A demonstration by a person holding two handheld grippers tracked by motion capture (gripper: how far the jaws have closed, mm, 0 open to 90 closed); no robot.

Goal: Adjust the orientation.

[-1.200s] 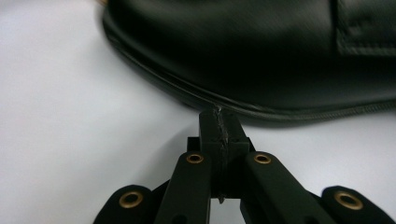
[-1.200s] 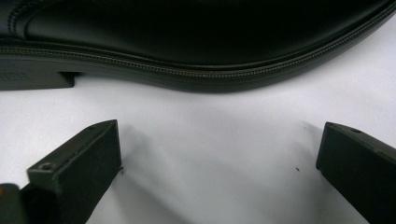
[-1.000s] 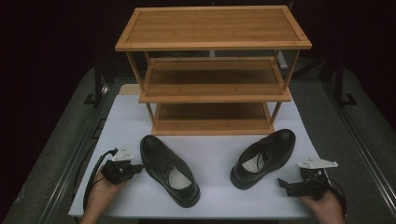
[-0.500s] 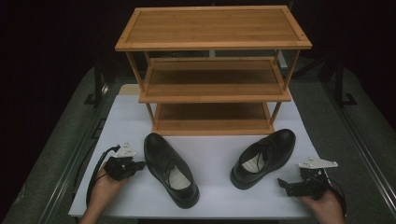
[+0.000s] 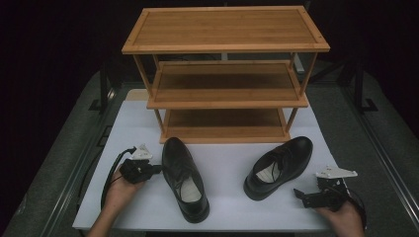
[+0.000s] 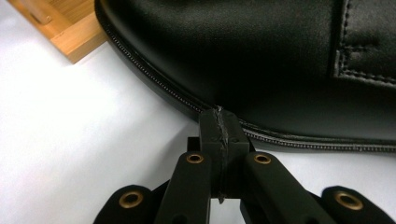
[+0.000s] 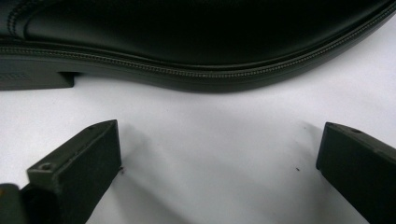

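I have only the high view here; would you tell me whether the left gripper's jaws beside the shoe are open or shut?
Observer: Shut. The left gripper has its jaws pressed together with nothing between them, and their tips sit right at the stitched sole edge of the left shoe.
Operator: Thank you. And how does the right gripper stand?
Observer: The right gripper is open, with bare table between its jaws; the right shoe lies just ahead of them, untouched.

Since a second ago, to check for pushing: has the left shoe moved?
Yes. The left shoe has slid right, away from the mat's left edge, with the shut left gripper against it.
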